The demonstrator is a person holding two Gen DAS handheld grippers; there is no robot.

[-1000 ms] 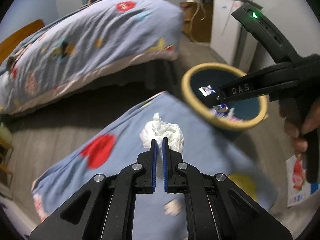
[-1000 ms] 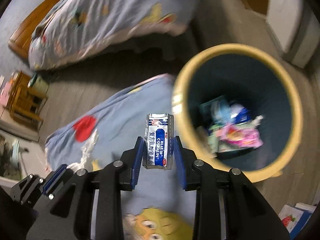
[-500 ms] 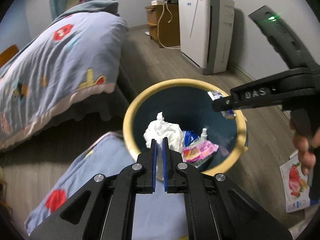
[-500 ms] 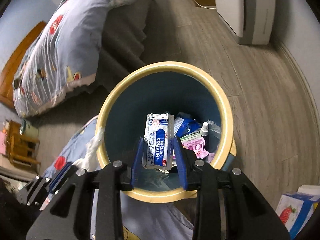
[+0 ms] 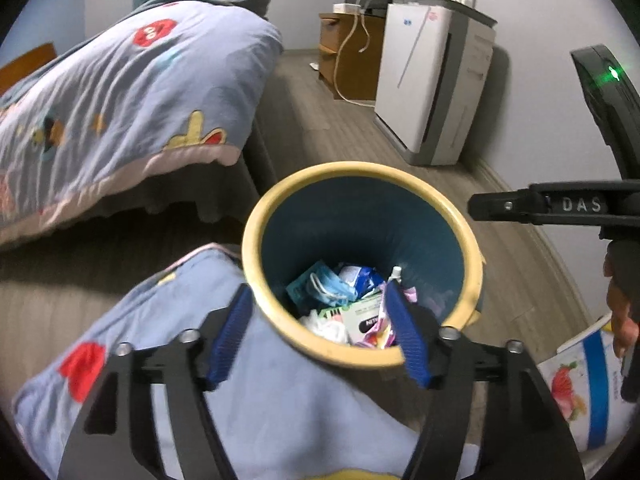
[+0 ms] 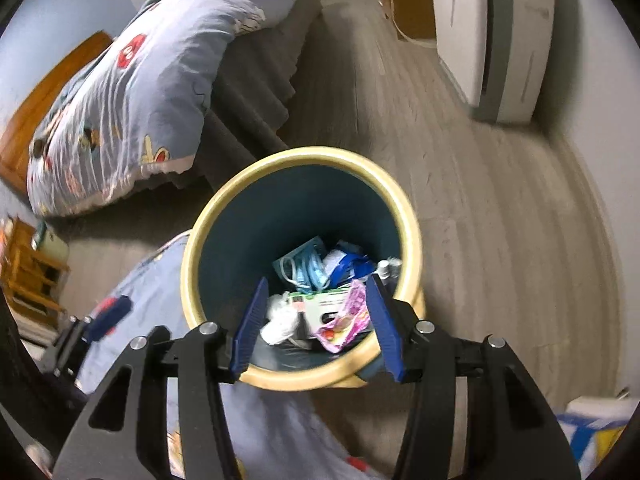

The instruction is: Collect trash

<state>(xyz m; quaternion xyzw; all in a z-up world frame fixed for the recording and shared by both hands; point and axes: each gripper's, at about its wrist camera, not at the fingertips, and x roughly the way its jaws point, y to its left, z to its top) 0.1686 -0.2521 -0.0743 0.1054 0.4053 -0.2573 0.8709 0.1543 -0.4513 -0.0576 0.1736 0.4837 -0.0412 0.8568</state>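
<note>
A round trash bin [image 5: 464,220] with a yellow rim and blue inside stands on the floor; it also shows in the right wrist view [image 6: 412,240]. Inside lie a white crumpled tissue [image 6: 280,320], a pink wrapper [image 6: 348,320], a blue face mask [image 6: 308,268] and other packets. My left gripper [image 5: 320,332] is open and empty above the bin's near rim. My right gripper [image 6: 318,320] is open and empty over the bin's mouth. The right gripper's body [image 5: 560,206] shows at the right of the left wrist view.
A blue patterned quilt [image 5: 280,400] lies under both grippers beside the bin. A bed [image 5: 120,80] stands at the left. A white appliance [image 5: 432,88] and a wooden cabinet [image 5: 348,56] stand by the far wall. A printed box [image 5: 588,388] lies on the floor at right.
Both grippers opened over the bin. The tissue left my left gripper and the blue packet left my right gripper; both now lie in the bin.
</note>
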